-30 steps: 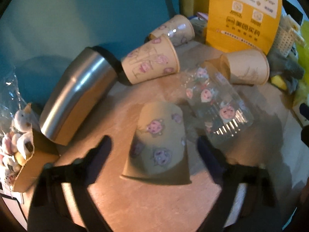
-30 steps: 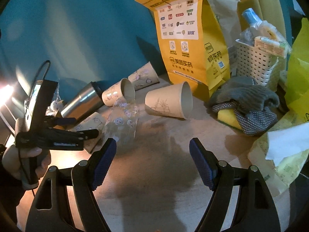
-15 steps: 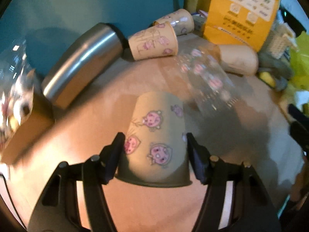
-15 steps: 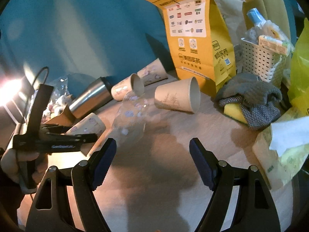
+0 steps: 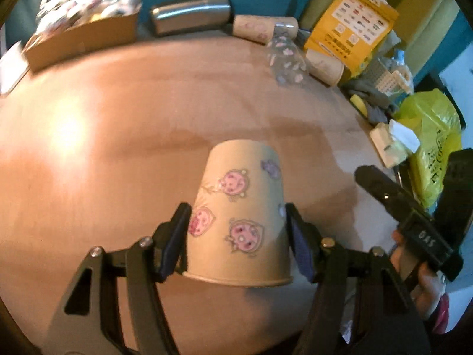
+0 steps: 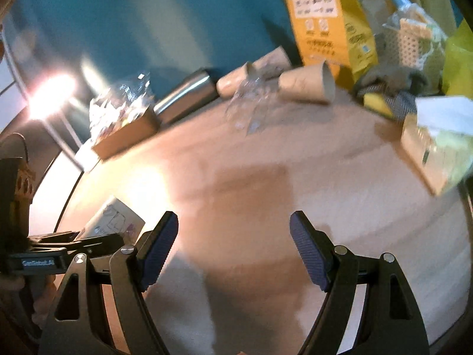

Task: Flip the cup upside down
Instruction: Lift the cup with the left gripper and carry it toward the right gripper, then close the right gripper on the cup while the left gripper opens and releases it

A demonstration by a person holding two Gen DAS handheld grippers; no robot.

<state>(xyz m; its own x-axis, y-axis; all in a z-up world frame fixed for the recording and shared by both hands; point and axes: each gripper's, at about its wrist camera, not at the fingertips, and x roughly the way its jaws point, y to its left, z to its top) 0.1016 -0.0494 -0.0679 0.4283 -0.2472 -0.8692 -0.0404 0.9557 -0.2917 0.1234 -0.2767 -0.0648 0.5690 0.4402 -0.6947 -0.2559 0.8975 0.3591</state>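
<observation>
A paper cup [image 5: 239, 216] with pink cartoon prints sits between the jaws of my left gripper [image 5: 236, 227], which is shut on it. The cup's base points away from the camera and its rim is toward me, above the wooden table [image 5: 118, 118]. The same cup [image 6: 113, 222] shows at the lower left of the right wrist view, held by the left gripper. My right gripper [image 6: 233, 245] is open and empty over the table; it also shows at the right of the left wrist view [image 5: 408, 216].
At the table's far edge lie a steel flask [image 5: 189, 13], two paper cups [image 5: 263, 26], a clear printed plastic cup [image 5: 285, 59] and another paper cup [image 5: 325, 66]. A yellow bag [image 5: 351, 26], white basket [image 5: 390, 78], cardboard box [image 5: 79, 41] and tissue box [image 6: 428, 148] stand around.
My left gripper closed on the printed cup, lifted it and pulled back from the clutter toward the near side of the table. My right gripper also drew back and stayed open.
</observation>
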